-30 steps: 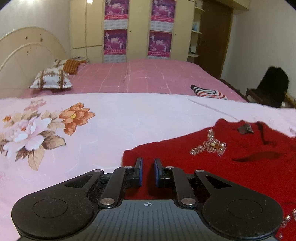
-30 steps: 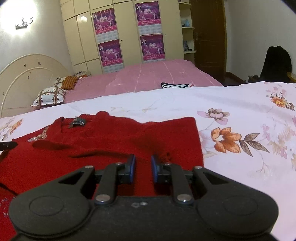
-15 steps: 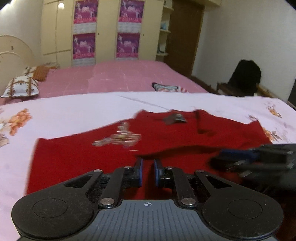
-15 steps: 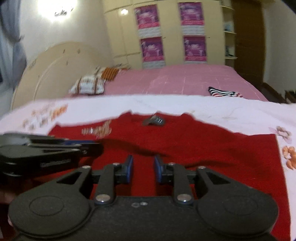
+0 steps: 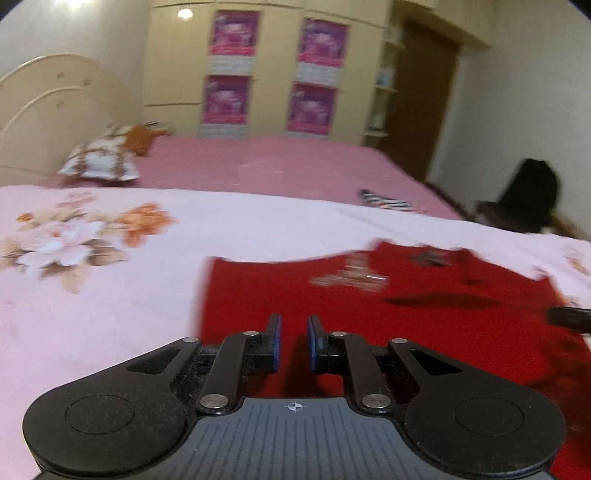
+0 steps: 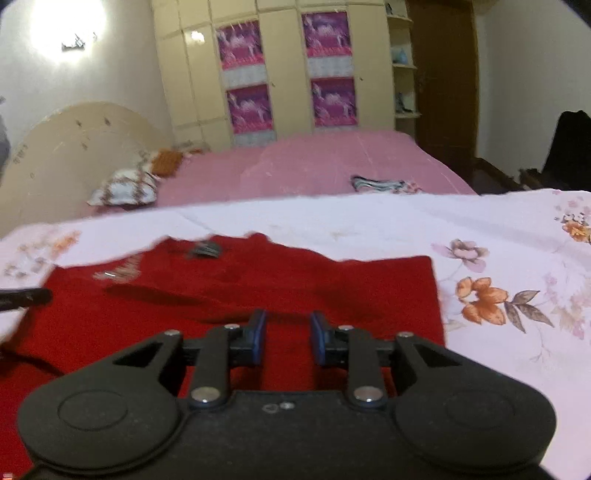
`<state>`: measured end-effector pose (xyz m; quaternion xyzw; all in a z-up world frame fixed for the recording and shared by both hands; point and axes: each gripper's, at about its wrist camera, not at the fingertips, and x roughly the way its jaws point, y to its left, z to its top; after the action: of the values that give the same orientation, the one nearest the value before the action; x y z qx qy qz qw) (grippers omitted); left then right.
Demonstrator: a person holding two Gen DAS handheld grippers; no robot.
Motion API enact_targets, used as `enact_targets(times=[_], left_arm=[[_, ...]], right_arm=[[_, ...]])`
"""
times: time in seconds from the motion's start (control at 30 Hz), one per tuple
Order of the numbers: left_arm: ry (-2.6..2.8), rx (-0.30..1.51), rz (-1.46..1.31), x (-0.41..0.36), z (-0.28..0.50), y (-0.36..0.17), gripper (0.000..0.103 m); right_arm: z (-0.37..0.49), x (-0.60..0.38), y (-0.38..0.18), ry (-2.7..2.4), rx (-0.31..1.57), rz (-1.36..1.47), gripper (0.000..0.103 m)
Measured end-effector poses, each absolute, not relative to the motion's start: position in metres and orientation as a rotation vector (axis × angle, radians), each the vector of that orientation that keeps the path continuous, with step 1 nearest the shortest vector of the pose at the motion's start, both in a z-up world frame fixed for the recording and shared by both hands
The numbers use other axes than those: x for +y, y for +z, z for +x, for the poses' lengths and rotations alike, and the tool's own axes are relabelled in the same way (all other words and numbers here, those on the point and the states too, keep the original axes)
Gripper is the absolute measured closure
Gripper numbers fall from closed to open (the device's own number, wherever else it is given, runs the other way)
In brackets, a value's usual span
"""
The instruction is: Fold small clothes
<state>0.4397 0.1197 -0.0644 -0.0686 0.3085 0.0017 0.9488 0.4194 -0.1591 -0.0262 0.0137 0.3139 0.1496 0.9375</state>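
Right hand-held gripper [image 6: 288,332] opening empty, left hand-held gripper [image 5: 294,328] barely parted (wall-lamp [image 6: 72,31]: right-view only)

Red sweater [image 5: 424,332], silver bead motif; pale pink sheet [image 5: 110,314], orange flowers; pink bedspread [image 6: 332,166]; magenta posters [image 6: 332,66]

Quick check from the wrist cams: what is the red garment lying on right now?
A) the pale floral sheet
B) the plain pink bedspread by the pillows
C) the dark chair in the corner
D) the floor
A: the red garment lies spread flat on the pale floral sheet, whose printed flowers show on both sides of it.
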Motion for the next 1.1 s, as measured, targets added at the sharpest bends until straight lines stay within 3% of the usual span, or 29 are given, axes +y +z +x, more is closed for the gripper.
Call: enact_targets(times=[0.3,0.43,0.57,1.0,1.03,1.07,1.1], left_arm=[[-0.102,0.662,-0.078,0.044,0.43,-0.082,0.09],[-0.037,0.654,-0.01,0.065,0.419,-0.08,0.09],[-0.013,0.665,-0.089,0.111,0.407,-0.082,0.09],[0.032,0.7,-0.021,0.093,0.408,-0.069,0.089],[0.037,0.703,-0.015,0.092,0.406,-0.068,0.087],[0.042,0.702,-0.012,0.092,0.404,-0.067,0.067],[0.054,0.694,-0.003,0.091,0.4,-0.065,0.033]], right_arm=[[0.385,-0.091,-0.045,0.44,0.673,-0.11,0.077],[0.381,-0.107,-0.044,0.367,0.647,-0.198,0.079],[0.388,-0.167,-0.044,0.213,0.668,-0.076,0.08],[0.391,-0.173,-0.036,0.226,0.689,-0.001,0.075],[0.388,-0.173,-0.034,0.226,0.687,0.002,0.074],[0.386,-0.172,-0.033,0.219,0.687,-0.004,0.069],[0.384,-0.172,-0.033,0.215,0.689,-0.008,0.066]])
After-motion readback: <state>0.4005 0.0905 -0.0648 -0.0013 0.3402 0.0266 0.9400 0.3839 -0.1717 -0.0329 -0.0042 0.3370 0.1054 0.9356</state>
